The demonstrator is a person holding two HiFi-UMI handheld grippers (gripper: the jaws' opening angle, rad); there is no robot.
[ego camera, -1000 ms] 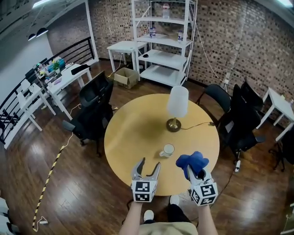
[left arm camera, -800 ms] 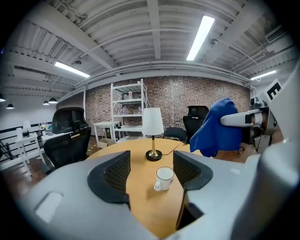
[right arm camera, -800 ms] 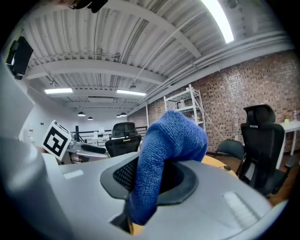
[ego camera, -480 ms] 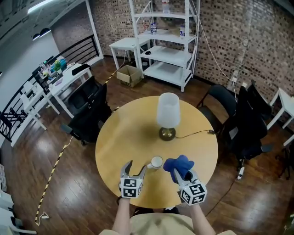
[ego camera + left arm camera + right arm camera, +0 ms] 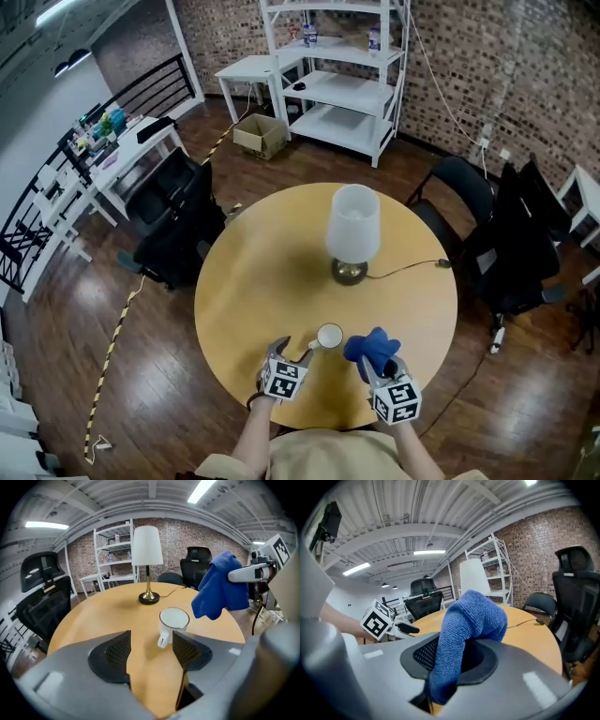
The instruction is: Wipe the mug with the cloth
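A white mug [image 5: 329,336] stands upright near the front edge of the round wooden table [image 5: 253,281]. In the left gripper view the mug [image 5: 173,623] sits just ahead of the jaws, its handle turned toward them. My left gripper [image 5: 293,350] is open and touches nothing; its right fingertip is close to the handle. My right gripper [image 5: 372,367] is shut on a blue cloth [image 5: 372,345] just right of the mug. The cloth [image 5: 471,616] bulges up out of the right gripper [image 5: 452,660] and hangs over the table as a blue cloth [image 5: 220,590].
A table lamp [image 5: 352,230] with a white shade stands behind the mug, its cord [image 5: 405,272] running to the right edge. Black office chairs [image 5: 173,220] ring the table. A white shelf unit [image 5: 333,75] stands by the brick wall.
Both grippers have dropped toward the table. The left one has closed in on the mug, and the cloth in the right one now hangs right beside the mug.
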